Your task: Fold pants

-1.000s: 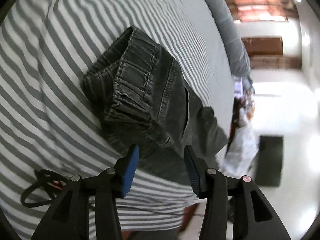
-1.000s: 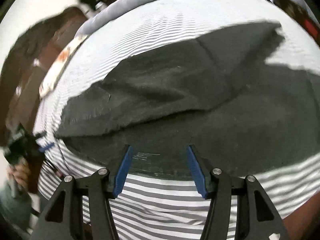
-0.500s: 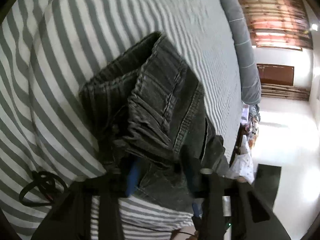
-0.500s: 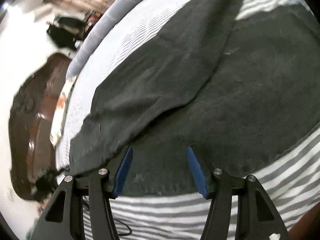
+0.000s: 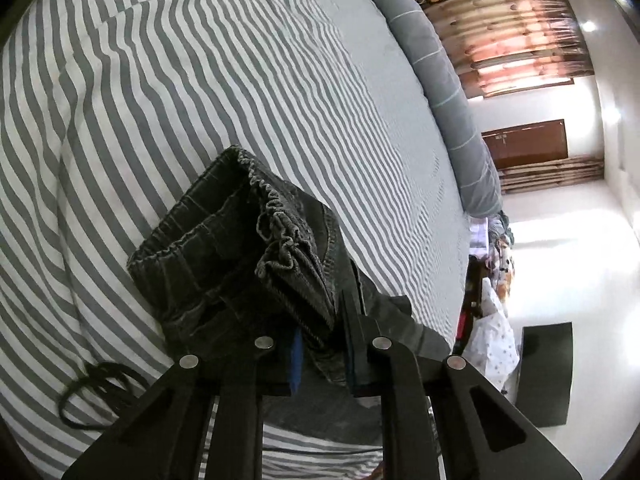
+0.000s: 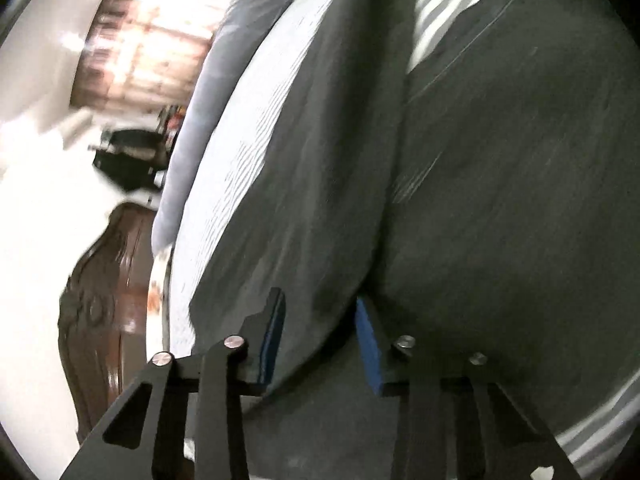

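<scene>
Dark grey jeans (image 5: 224, 248) lie on a grey-and-white striped bed sheet (image 5: 200, 80). In the left wrist view my left gripper (image 5: 324, 344) is closing, its blue pads pinching the bunched elastic waistband, which stands up off the sheet. In the blurred right wrist view the pants (image 6: 500, 200) spread wide, with one leg (image 6: 312, 160) lying over the other. My right gripper (image 6: 320, 328) is rolled to one side and closing. The lower edge of that upper leg sits between its blue pads, and a gap still shows there.
A black cable loop (image 5: 92, 392) lies on the sheet left of my left gripper. A long grey bolster (image 5: 440, 80) runs along the far edge of the bed. Beyond the bed are a dark floor mat (image 5: 544, 372) and brown wooden furniture (image 6: 104, 300).
My left gripper advanced onto the waistband, closed on it and raised it. My right gripper dropped toward the pant leg, rolled sideways and narrowed its jaws around the leg's edge.
</scene>
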{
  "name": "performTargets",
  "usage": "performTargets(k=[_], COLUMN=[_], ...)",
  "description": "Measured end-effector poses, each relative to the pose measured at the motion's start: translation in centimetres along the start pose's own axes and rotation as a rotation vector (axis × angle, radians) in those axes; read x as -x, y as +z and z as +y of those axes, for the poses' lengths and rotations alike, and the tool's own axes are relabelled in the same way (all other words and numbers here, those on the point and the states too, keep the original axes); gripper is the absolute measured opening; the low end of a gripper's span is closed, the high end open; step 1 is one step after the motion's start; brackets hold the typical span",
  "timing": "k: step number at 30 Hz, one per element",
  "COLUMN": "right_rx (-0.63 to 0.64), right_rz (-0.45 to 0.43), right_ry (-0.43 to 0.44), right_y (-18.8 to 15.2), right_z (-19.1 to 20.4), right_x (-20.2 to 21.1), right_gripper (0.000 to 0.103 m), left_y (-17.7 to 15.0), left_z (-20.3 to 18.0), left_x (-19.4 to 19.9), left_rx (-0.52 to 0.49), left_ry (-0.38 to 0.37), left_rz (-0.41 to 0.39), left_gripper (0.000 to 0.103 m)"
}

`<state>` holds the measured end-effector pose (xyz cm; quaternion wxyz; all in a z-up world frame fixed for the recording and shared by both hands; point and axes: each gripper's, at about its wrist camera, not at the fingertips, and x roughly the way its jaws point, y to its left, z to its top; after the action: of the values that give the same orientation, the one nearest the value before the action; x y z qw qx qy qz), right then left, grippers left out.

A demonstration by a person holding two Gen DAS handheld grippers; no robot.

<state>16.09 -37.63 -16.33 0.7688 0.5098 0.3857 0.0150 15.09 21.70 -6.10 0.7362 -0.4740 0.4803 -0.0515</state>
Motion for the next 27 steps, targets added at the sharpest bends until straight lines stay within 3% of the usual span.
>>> performTargets(k=[10,17,19,27], right_rx=[0.008,-0.032,-0.025,0.122], right_rz=[-0.057,-0.103,-0.098,-0.130], right_ry=[-0.086,-0.101,-0.129,-0.232], right_y=[6.1,8.4,8.8,7.8], right_z=[-0.3,-1.4,-1.4,1.1], right_x=[-1.2,-0.7,-0.6,3.6], right_gripper=[0.012,0.009,0.005,0.004], left_y=[-0.1,0.1,0.1,0.4], left_z=[1.1,1.5,1.7,0.7], left_x=[-1.0,-1.5,-1.8,-2.4], left_rx=[0.007,-0.001,0.000,-0.072], left_ry=[0.072,0.113,0.127,0.185], left_rz=[-0.004,0.002,0.004,0.034], left_gripper=[0.016,0.016,0.016,0.016])
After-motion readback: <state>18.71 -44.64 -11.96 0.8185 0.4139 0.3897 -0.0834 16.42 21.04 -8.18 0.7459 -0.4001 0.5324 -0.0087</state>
